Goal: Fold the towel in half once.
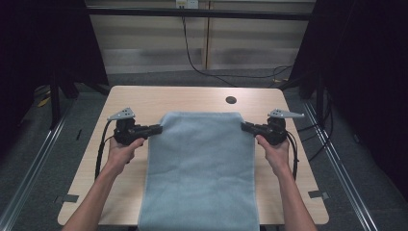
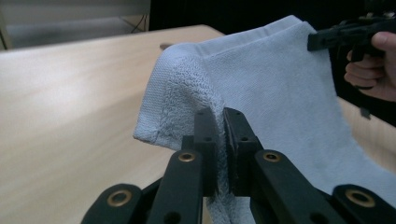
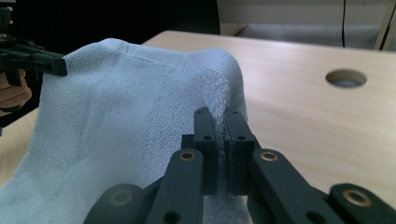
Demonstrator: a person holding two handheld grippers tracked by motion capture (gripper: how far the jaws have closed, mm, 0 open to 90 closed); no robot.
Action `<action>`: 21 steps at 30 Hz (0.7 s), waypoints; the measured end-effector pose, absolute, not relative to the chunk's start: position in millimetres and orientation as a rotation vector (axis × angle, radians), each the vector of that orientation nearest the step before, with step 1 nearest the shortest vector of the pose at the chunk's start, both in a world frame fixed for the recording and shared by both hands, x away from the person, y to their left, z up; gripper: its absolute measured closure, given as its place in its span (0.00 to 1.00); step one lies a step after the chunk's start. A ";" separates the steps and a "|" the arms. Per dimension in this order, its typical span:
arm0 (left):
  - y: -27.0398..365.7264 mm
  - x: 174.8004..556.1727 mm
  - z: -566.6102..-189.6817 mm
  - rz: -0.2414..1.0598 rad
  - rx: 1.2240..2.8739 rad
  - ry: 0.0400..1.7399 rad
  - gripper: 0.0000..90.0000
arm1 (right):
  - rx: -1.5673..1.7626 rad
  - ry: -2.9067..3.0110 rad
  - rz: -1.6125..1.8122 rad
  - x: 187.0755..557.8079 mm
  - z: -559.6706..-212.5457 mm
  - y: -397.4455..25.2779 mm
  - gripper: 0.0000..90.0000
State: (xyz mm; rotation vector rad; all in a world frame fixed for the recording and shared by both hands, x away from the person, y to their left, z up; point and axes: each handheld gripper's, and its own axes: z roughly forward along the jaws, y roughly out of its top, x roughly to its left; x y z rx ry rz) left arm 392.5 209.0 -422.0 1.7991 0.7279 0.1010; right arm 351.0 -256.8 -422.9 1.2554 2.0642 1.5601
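**Towel held at both far corners**

Wooden worktop, pale, round hole near far edge. Blue-grey towel spread lengthwise down middle of worktop, near end hanging past front edge, far end lifted off the surface between both grippers. Far hem raised and taut, side edges sloping down toward the surface. Left gripper at far left corner of towel: fingers clenched on the cloth, terry edge bunched between them. Right gripper at far right corner: fingers likewise clamped on the hem fold. Person's hands behind each gripper, forearms entering from near side. Black cables trailing from both grippers across worktop.
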 end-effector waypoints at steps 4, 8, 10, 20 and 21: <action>206.1 405.2 -401.2 0.136 1.785 0.723 0.94 | 1.218 2.038 1.561 359.4 -402.8 -255.2 0.96; 205.7 421.3 -381.6 0.188 1.764 0.749 0.95 | 1.213 2.009 1.556 374.3 -380.6 -257.5 0.96; 205.6 426.7 -376.8 0.199 1.761 0.756 0.95 | 1.217 2.017 1.513 386.9 -369.0 -258.6 0.96; 198.3 435.9 -336.7 0.252 1.728 0.717 0.95 | 1.162 1.972 1.550 405.2 -326.1 -253.8 0.96; 198.5 430.2 -339.7 0.259 1.751 0.705 0.95 | 1.147 1.997 1.531 399.2 -329.4 -251.6 0.96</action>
